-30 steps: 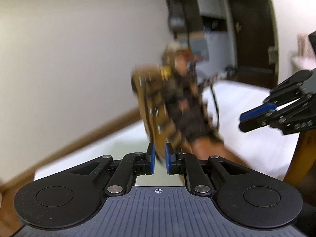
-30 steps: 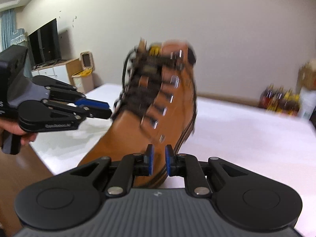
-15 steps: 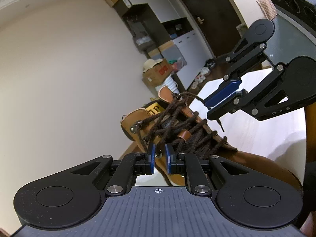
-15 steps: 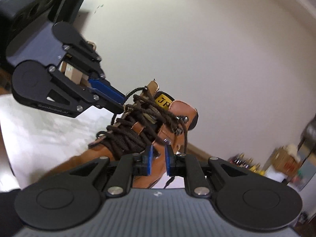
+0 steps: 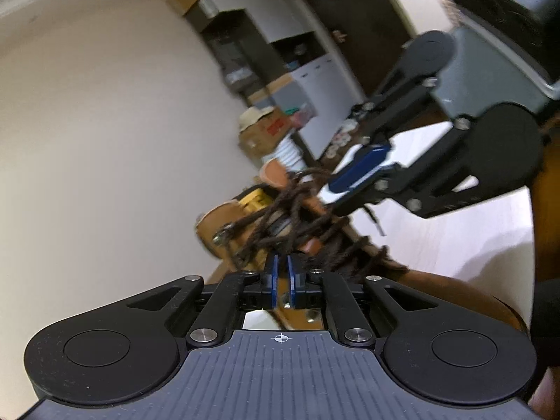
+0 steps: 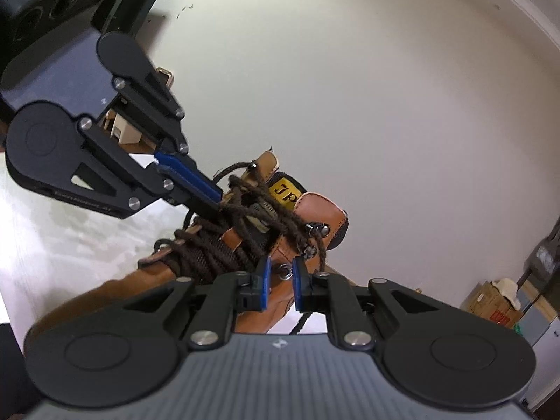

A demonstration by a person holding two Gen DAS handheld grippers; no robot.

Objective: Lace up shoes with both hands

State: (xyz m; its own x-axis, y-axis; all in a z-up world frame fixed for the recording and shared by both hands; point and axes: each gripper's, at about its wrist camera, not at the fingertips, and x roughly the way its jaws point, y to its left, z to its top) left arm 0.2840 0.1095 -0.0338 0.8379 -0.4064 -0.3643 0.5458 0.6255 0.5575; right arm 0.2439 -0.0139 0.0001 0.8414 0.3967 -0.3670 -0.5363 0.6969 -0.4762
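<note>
A tan leather boot [image 5: 437, 297] with dark brown laces [image 5: 290, 220] stands on a white table [image 5: 455, 238]. My left gripper [image 5: 281, 269] is at the upper laces. Its jaws are closing to a narrow gap, and only boot leather shows between the pads. In the right wrist view, the left gripper [image 6: 210, 201] pokes into the laces [image 6: 266, 217] on the boot's [image 6: 315, 210] far side. My right gripper [image 6: 280, 273] is open, with a metal lace hook seen between its pads. A loose lace end hangs below it. In the left wrist view the right gripper [image 5: 329, 192] reaches the boot's collar.
Cardboard boxes [image 5: 266, 129], a white cabinet [image 5: 315, 94] and a dark door [image 5: 350, 17] stand behind the boot. More boxes [image 6: 497, 301] sit at the right wall. White table [image 6: 52, 238] stretches left of the boot. A dark sleeve [image 5: 546, 315] is at the right edge.
Both views have rolled and both grippers have closed in on the boot's upper laces. The left pads have drawn closer together. The right pads kept the same gap.
</note>
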